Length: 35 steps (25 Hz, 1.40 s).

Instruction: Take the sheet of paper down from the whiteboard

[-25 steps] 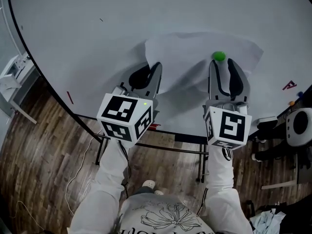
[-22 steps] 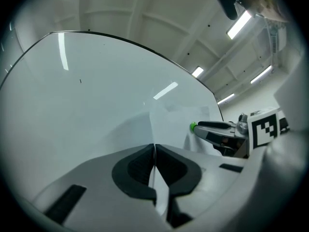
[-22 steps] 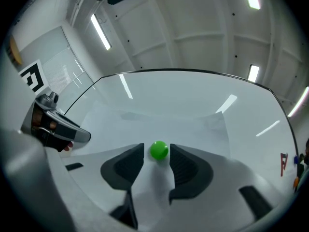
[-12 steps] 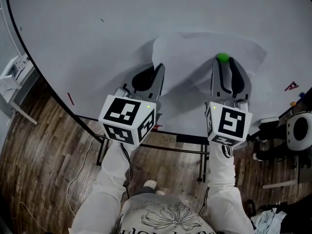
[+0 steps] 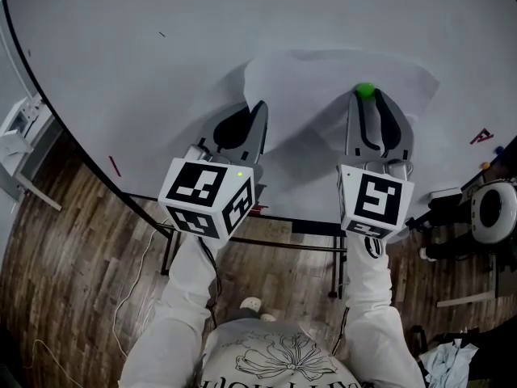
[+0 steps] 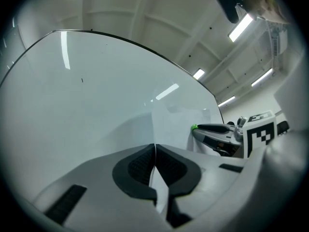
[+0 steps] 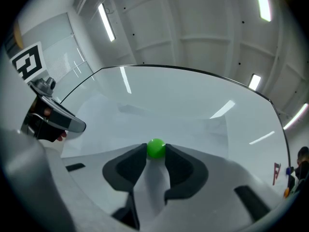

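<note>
Here are one whiteboard (image 5: 121, 47), one sheet of paper (image 5: 311, 79), one green magnet (image 5: 365, 90) and two grippers: left gripper (image 5: 259, 107), right gripper (image 5: 372, 102).

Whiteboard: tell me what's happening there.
A person works at the whiteboard with two grippers. The left gripper is shut on the left edge of the sheet of paper. The right gripper's fingers have just been closing and now touch both sides of the green magnet pinning the sheet. The paper is still up.

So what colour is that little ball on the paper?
Bright green ball, clearest in the right gripper view.
</note>
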Each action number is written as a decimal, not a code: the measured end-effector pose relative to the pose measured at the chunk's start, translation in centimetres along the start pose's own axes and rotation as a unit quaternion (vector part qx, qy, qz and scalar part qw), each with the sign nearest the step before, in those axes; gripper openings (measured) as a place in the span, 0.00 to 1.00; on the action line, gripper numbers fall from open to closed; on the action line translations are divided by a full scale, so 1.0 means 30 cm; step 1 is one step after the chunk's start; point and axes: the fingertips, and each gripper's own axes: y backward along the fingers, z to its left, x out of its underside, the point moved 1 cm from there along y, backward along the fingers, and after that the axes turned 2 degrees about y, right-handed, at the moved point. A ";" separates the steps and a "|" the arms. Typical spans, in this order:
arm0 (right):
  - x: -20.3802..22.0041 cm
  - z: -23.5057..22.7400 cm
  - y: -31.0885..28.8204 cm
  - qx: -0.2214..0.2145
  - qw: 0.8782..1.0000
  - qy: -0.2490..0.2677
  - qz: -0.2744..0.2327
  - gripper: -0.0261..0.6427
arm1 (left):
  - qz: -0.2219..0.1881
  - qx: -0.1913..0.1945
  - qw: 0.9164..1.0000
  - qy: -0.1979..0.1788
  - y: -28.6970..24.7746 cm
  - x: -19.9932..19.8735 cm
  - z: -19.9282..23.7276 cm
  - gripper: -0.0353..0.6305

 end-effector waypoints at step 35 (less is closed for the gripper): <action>0.129 -0.186 0.066 0.035 0.995 -0.088 0.019 0.21 | -0.027 -0.100 0.995 0.011 0.195 -0.059 0.203 0.06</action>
